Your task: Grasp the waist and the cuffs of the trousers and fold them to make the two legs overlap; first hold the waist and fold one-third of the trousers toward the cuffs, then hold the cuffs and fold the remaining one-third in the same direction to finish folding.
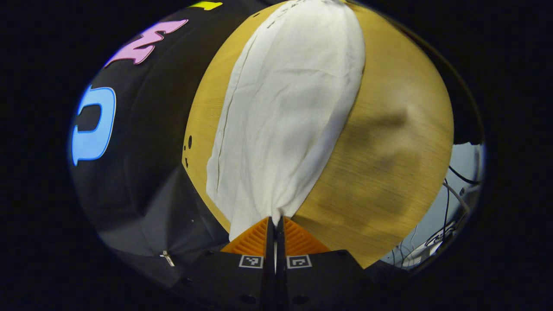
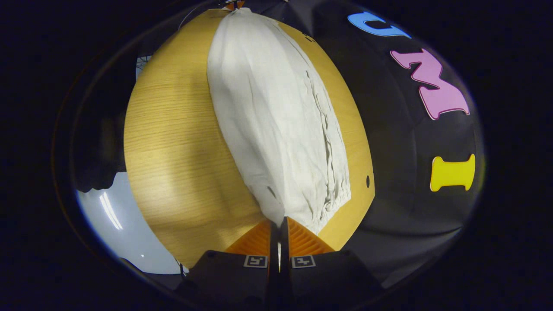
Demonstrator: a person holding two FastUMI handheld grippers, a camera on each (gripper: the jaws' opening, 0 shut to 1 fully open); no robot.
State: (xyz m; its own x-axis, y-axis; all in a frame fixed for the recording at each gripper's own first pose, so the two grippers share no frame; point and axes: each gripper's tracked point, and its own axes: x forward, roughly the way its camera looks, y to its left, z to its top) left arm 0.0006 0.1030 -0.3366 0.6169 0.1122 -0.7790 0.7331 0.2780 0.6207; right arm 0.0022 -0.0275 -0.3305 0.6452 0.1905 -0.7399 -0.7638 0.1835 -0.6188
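No readable text, only small square coded markers (image 1: 251, 261) on each gripper's body

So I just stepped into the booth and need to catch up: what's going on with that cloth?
A person is folding white trousers on a wooden table. The left hand-held gripper is shut on one end of them. The right hand-held gripper pinches the opposite end, beside the gathered elastic. The trousers stretch lengthwise between the two.

A wooden table (image 1: 389, 142) with small dark holes (image 1: 189, 141) near its edge stands against the black cloth wall (image 1: 142, 129). Cables (image 1: 449, 203) lie on the pale floor (image 2: 103, 211) beside it.
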